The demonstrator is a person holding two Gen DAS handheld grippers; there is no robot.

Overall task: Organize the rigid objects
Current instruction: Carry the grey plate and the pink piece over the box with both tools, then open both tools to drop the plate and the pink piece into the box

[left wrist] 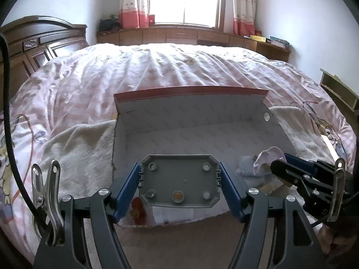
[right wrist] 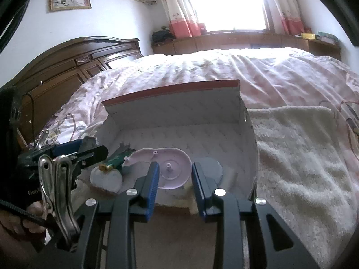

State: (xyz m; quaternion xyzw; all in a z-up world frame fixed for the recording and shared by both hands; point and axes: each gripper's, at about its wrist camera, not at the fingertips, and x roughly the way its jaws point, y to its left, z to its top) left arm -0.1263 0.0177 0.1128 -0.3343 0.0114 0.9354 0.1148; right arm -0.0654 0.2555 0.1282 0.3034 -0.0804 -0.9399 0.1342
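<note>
My left gripper [left wrist: 179, 190] is shut on a grey plastic plate [left wrist: 179, 179] with round holes, its blue pads [left wrist: 128, 188] pressing the plate's two short sides. It hovers over the front of an open white cardboard box [left wrist: 193, 121] with a red-edged lid, which lies on the bed. My right gripper [right wrist: 176, 179] is shut on a pink plastic shell [right wrist: 170, 168], round with a tail, held above the box floor [right wrist: 179, 139]. In the left wrist view the right gripper [left wrist: 280, 163] comes in from the right with the pink shell [left wrist: 269, 157].
Inside the box lie a white heart-shaped piece [right wrist: 106, 178], a green tube with a gold cap [right wrist: 114, 163] and a grey disc [right wrist: 213, 168]. A cream fleece blanket [right wrist: 291, 157] lies under the box on the pink quilt [left wrist: 157, 67]. The wooden headboard [right wrist: 67, 67] stands to the left.
</note>
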